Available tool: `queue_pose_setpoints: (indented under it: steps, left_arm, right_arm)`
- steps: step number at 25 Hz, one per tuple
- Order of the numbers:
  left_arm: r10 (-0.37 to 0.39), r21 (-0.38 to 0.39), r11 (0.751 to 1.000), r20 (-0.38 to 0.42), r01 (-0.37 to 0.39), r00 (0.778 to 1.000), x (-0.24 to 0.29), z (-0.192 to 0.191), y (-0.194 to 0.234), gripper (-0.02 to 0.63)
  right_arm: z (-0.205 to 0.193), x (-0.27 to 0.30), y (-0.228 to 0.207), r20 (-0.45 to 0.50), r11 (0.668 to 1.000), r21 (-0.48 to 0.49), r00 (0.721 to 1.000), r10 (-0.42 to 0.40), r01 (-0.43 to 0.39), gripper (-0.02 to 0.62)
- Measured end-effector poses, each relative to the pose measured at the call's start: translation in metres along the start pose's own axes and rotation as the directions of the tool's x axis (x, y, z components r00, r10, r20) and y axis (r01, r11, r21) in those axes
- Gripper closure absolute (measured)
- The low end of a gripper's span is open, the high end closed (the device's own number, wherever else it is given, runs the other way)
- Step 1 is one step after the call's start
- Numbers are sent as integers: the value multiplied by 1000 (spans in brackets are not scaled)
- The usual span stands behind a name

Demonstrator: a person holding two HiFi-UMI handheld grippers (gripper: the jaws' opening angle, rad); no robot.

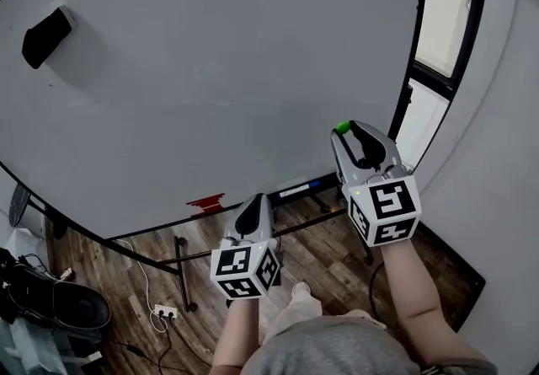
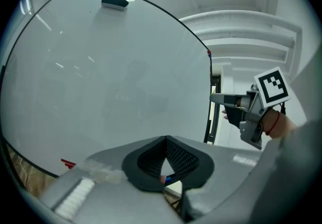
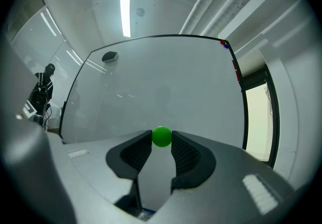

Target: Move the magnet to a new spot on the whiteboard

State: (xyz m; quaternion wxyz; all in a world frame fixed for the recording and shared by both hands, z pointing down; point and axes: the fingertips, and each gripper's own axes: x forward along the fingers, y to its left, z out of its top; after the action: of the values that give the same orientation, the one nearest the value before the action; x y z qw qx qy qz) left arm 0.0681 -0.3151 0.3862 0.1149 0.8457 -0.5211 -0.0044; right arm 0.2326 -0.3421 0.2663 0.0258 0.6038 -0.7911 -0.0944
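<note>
A small round green magnet (image 3: 161, 136) sits between the tips of my right gripper (image 3: 161, 138), whose pads press on it from both sides. In the head view the green magnet (image 1: 343, 126) shows at the tip of the right gripper (image 1: 346, 131), just in front of the lower right part of the whiteboard (image 1: 210, 70). My left gripper (image 1: 251, 206) hangs lower, by the board's bottom edge. Its jaws meet at the tips (image 2: 165, 138) with nothing between them. The whiteboard (image 3: 161, 92) fills the view ahead.
A black eraser (image 1: 45, 36) clings to the board's upper left. The board's black stand (image 1: 181, 272) rests on a wooden floor, with markers on its tray (image 1: 295, 190). A power strip (image 1: 165, 311) and cables lie on the floor. A tall window (image 1: 442, 19) is to the right.
</note>
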Motion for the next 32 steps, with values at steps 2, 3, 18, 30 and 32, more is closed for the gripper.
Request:
queue_pose_setpoints:
  steps: [2,3,18,30,32]
  left_arm:
    - [-1,2,1000,0,1,1000,-10,-3,-9,601]
    - [-1,2,1000,2,1,1000,-16,-4,-14,601]
    - [33,-8,999,7,-32,999,-112,-28,-70,601]
    - [110,-35,993,26,-109,994,-175,-35,-72,601]
    - [128,-44,991,32,-127,991,-183,-34,-67,601]
  right_arm:
    - [1,-17,2,2,1000,-1,1000,0,0,472]
    - [2,-25,3,3,1000,1,1000,0,0,472]
    - [-8,-135,37,-26,998,24,998,54,-54,472]
    - [-6,-179,71,-26,993,25,993,113,-112,472]
    - [-5,-179,79,-26,992,20,991,129,-128,472]
